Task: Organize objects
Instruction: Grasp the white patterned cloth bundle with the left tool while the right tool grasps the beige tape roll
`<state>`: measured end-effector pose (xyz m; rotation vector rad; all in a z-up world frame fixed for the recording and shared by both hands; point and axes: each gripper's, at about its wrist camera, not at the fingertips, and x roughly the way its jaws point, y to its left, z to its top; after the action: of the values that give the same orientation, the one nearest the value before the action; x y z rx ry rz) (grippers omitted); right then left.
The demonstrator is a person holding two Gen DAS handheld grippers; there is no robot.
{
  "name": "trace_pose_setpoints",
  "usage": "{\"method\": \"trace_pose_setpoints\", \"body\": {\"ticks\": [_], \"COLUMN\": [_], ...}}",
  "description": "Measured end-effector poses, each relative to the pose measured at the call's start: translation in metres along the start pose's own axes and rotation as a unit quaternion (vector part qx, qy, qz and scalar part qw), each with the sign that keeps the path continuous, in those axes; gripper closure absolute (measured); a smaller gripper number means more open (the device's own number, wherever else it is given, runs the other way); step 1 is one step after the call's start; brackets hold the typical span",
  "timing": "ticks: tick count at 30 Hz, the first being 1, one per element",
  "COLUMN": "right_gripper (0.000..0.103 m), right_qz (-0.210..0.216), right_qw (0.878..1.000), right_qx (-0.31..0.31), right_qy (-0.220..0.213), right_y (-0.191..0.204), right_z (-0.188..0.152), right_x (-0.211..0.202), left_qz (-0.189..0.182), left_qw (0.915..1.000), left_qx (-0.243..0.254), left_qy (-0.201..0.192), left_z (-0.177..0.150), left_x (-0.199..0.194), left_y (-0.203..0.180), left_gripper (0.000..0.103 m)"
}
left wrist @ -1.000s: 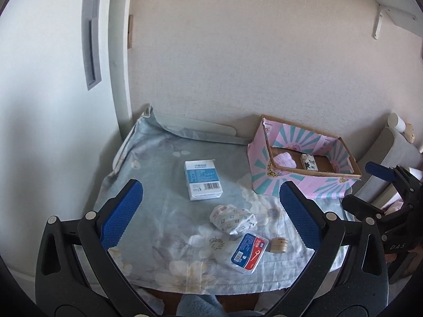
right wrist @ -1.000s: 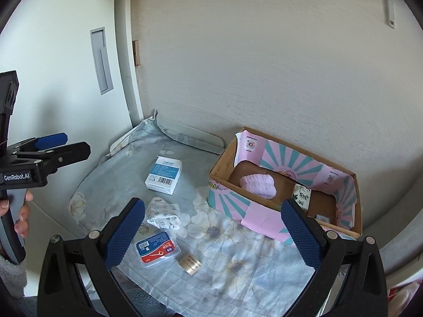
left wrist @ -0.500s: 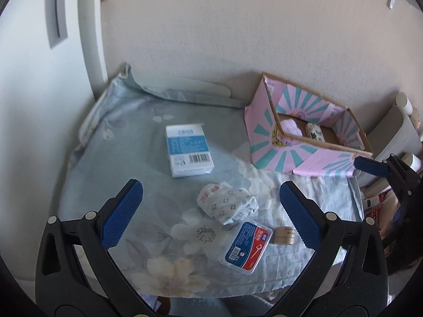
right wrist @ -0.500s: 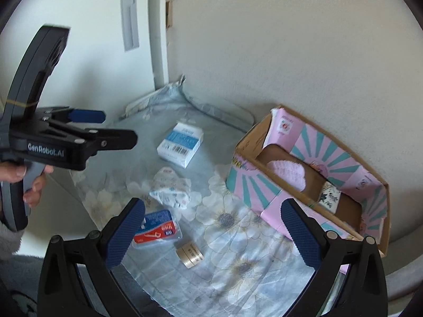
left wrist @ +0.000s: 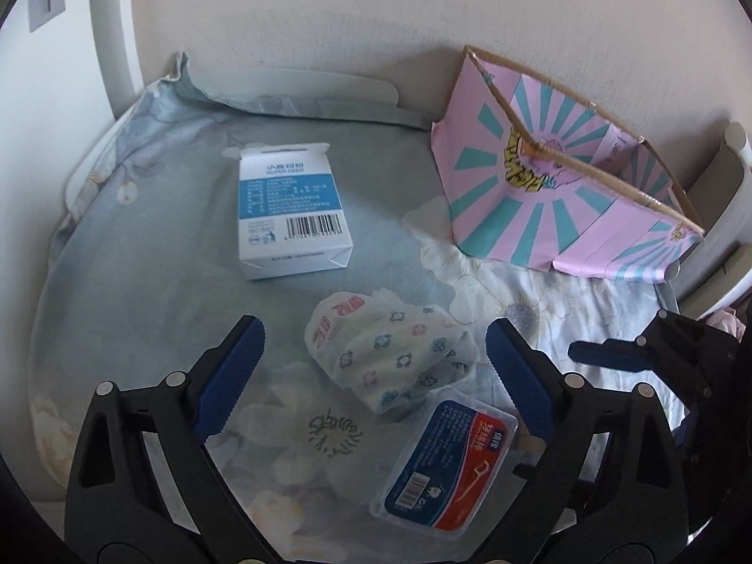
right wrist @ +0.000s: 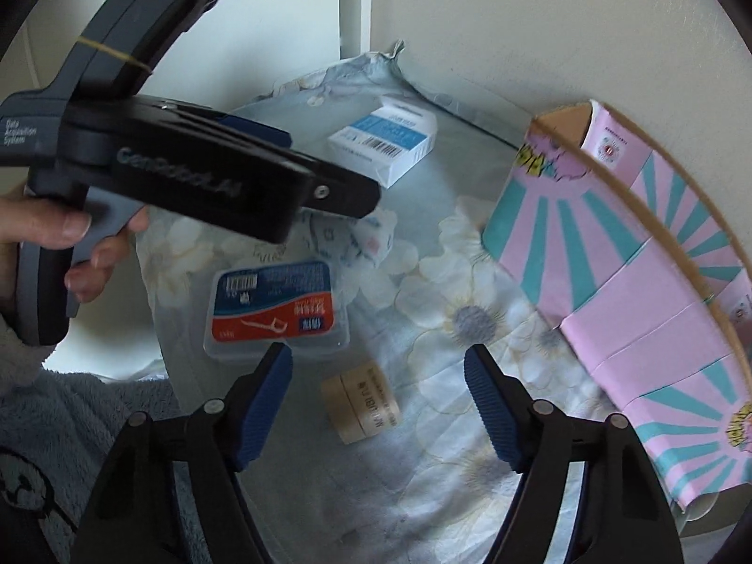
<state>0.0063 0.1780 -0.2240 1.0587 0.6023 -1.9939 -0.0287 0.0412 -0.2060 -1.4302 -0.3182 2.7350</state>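
Closing in now, both claws with jaws just narrowing and nothing gripped! Left of the pink striped box [left wrist: 554, 197], the white-and-blue carton [left wrist: 291, 216] lies untouched on the floral-cloth surface [left wrist: 141, 282]. Nearer that box, the left claw [left wrist: 371, 376] straddles the printed fabric bundle [left wrist: 390, 352], pads clear of it. The floss-pick case [right wrist: 277, 305] sits beside, and the right claw [right wrist: 378, 404] brackets the small tan jar [right wrist: 359, 402], close under the box's front wall. Four items loose: sorting looks barely begun. Plain wall behind the box.

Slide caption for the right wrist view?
Right gripper, jaws closing, straddles a small tan jar beside the floss-pick box.
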Motion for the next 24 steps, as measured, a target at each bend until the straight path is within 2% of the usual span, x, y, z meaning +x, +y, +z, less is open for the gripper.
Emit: {"method": "trace_pose_setpoints", "body": {"ticks": [6,10,15,18,24], "right_gripper": [0.043,0.052,0.068,0.072,0.072], "right_qz": [0.007,0.011,0.019,0.022,0.023], "right_qw": [1.000,1.000,1.000,1.000,1.000], "right_qx": [0.002,0.005,0.003,0.002,0.003], "right_qy": [0.000,-0.004,-0.005,-0.007,-0.006], "right_y": [0.001,0.001,0.002,0.002,0.002], "right_z": [-0.015,-0.020,-0.022,-0.021,-0.019], "right_x": [0.007,0.009,0.012,0.013,0.015], "left_qz": [0.008,0.007,0.003,-0.001,-0.023], "left_qw": [0.9999,0.9999,0.9997,0.9995,0.9996], "left_qx": [0.007,0.012,0.021,0.031,0.017], "left_qy": [-0.002,-0.007,-0.011,-0.010,-0.003], "left_z": [-0.007,-0.010,-0.011,-0.010,-0.007], "left_x": [0.013,0.015,0.016,0.016,0.016], "left_y": [-0.004,-0.006,-0.010,-0.013,-0.006], "left_gripper": [0.011,0.012,0.022,0.028,0.037]}}
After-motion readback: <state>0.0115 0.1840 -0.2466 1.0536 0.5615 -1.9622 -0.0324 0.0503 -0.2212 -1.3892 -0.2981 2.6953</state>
